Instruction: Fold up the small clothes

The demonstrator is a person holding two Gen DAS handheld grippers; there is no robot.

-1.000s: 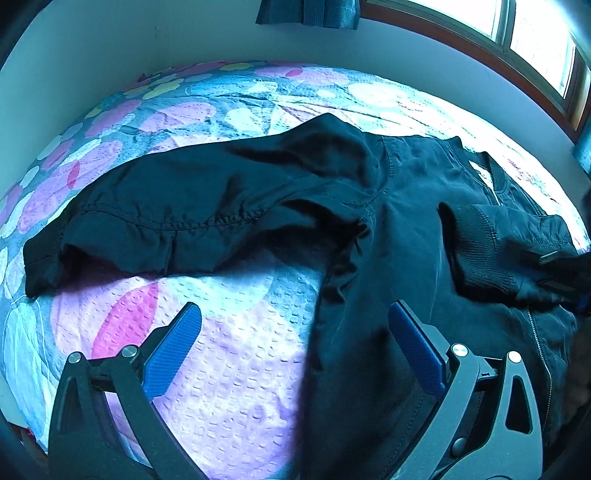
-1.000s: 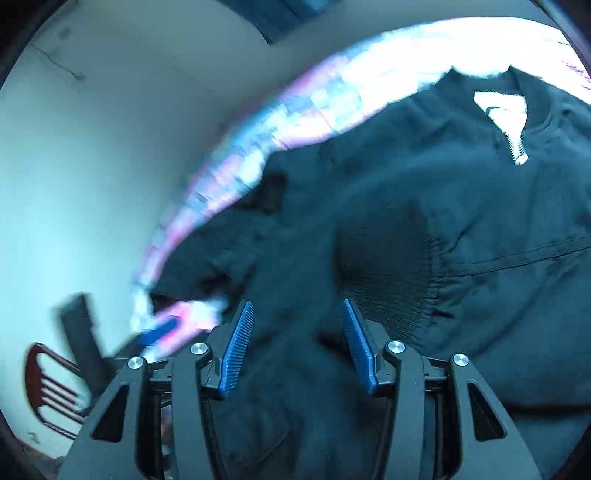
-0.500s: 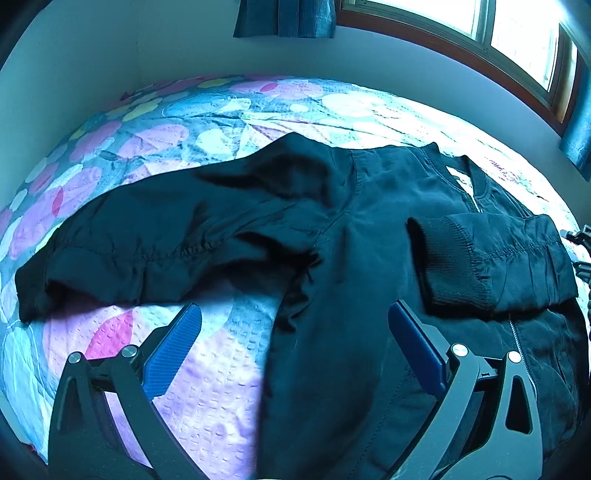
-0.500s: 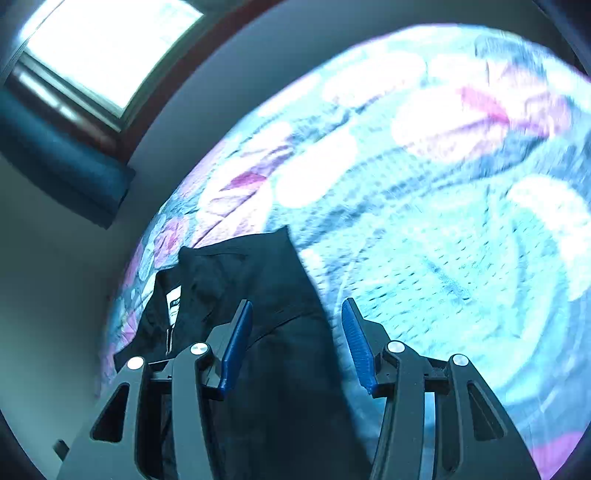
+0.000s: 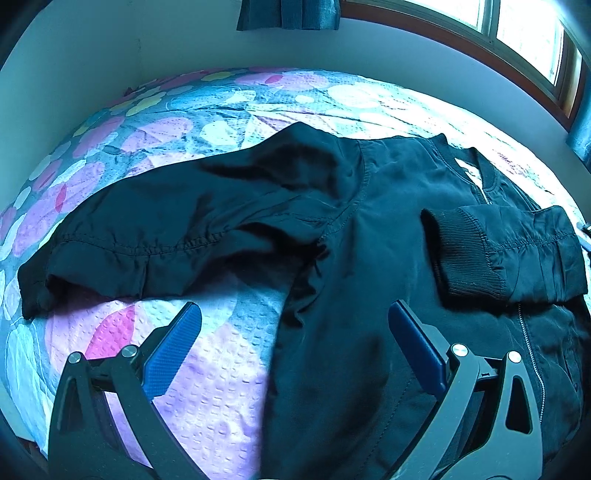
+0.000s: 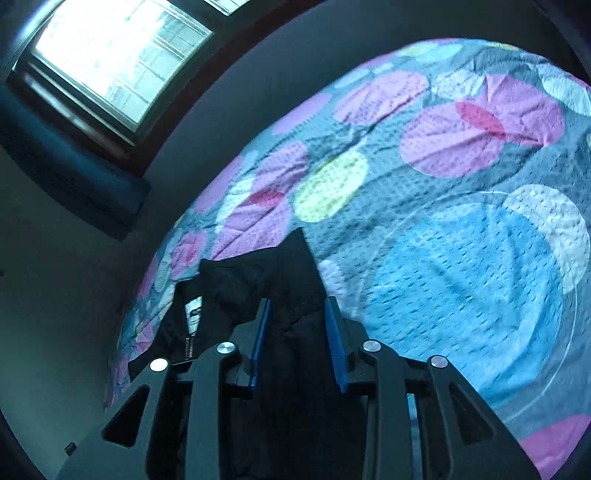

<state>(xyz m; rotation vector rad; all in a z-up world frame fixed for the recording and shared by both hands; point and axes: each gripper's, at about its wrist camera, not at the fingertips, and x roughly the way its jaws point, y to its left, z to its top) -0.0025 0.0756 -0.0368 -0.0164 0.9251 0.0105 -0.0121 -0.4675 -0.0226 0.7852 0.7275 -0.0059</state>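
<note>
A black zip jacket (image 5: pixel 369 229) lies front-up on the spotted bedspread (image 5: pixel 221 369). Its left sleeve (image 5: pixel 166 236) stretches out to the left. The other sleeve is folded across the chest, ribbed cuff (image 5: pixel 461 251) resting near the zip. My left gripper (image 5: pixel 294 306) hovers wide open over the jacket's side seam, nothing between its fingers. In the right wrist view my right gripper (image 6: pixel 297 301) sits at the jacket's outer edge (image 6: pixel 291 266). Its jaws are closing with black fabric between the blue pads; I see no firm pinch.
The bed stands against a pale wall, with a window (image 5: pixel 517 37) and a dark curtain (image 5: pixel 288 14) above it. The window (image 6: pixel 122 62) also shows upper left in the right wrist view. Bare bedspread (image 6: pixel 461 277) spreads to the right of the jacket.
My right gripper left the cuff on the jacket's chest, swung to the jacket's outer edge and narrowed its jaws. The left gripper stayed open and nearly still.
</note>
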